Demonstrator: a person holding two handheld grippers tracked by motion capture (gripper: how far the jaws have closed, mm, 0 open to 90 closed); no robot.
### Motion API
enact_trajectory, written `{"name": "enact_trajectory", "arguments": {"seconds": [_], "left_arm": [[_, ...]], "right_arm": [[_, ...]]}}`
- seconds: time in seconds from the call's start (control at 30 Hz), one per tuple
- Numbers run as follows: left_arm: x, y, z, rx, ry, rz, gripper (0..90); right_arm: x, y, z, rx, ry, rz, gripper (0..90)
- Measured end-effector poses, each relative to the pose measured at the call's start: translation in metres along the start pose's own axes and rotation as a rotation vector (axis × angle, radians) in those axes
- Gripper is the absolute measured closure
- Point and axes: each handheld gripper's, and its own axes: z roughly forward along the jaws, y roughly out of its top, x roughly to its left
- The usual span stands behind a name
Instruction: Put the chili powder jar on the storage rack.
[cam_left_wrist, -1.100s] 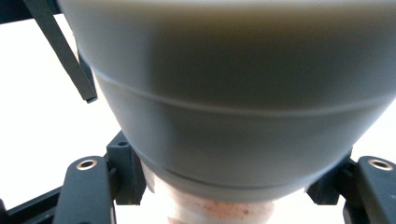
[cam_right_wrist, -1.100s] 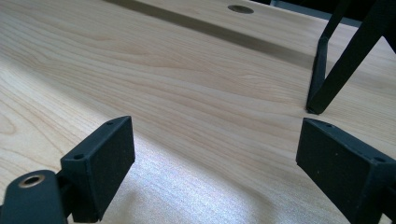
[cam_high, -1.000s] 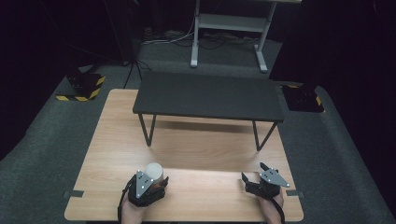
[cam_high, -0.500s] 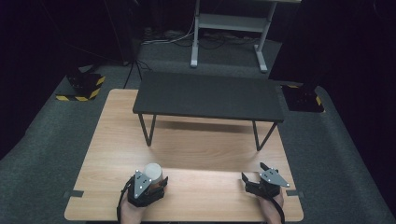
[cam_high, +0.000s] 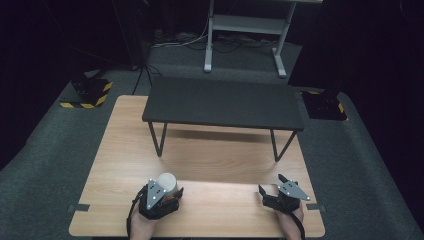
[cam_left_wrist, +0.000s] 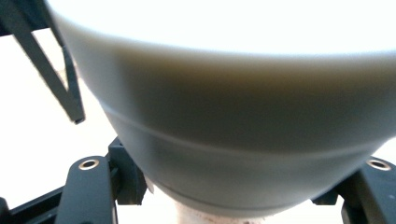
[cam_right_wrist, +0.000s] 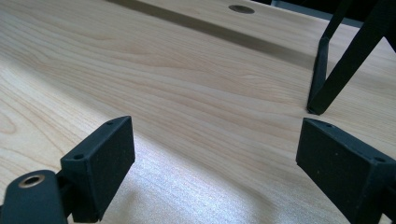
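Here we see 1 white cup (cam_high: 167, 181) pinched in the left gripper (cam_high: 159, 196) near the wooden table's (cam_high: 225, 165) front edge, 1 black bench (cam_high: 222, 102) behind, and the right gripper (cam_high: 281, 192) spread wide over bare wood.
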Motion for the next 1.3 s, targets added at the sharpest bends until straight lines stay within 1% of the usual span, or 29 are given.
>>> {"name": "enact_trajectory", "arguments": {"seconds": [0.07,0.2,0.43,0.5,0.6,0.73,0.77,0.83,0.97,1.13,1.23,1.3], "left_arm": [[0.0,0.003,0.0,-0.002,-0.006,0.001,31.9],[0.0,0.019,-0.001,-0.01,-0.03,0.018,31.9],[0.008,0.055,-0.001,-0.029,-0.077,0.028,31.9],[0.01,0.067,0.0,-0.03,-0.091,0.032,32.0],[0.013,0.087,0.0,-0.032,-0.106,0.05,32.0],[0.018,0.119,0.001,-0.03,-0.127,0.078,32.0],[0.019,0.129,0.002,-0.032,-0.129,0.086,32.0],[0.02,0.142,0.003,-0.036,-0.133,0.09,32.0],[0.025,0.173,0.011,-0.05,-0.15,0.08,31.9],[0.029,0.206,0.025,-0.058,-0.156,0.061,31.9],[0.03,0.224,0.038,-0.059,-0.148,0.052,31.9],[0.029,0.233,0.045,-0.056,-0.138,0.045,31.9]], "right_arm": [[0.0,0.0,0.0,0.001,0.0,-0.002,10.6],[0.0,0.0,0.0,0.001,-0.001,0.001,10.6],[0.0,0.0,0.0,-0.001,-0.001,-0.001,10.6],[0.0,0.0,0.0,-0.002,0.0,0.0,10.6],[0.0,-0.001,0.0,-0.006,0.0,0.001,10.6],[-0.001,-0.002,-0.001,-0.016,0.0,0.007,10.6],[-0.001,-0.003,-0.001,-0.019,0.0,0.009,10.6],[-0.001,-0.003,-0.001,-0.022,0.0,0.011,10.6],[-0.002,-0.004,-0.002,-0.028,0.003,0.014,10.6],[-0.003,-0.006,-0.002,-0.039,0.005,0.017,10.6],[-0.003,-0.006,-0.002,-0.041,0.003,0.021,10.6],[-0.003,-0.006,-0.002,-0.044,0.002,0.023,10.6]]}}
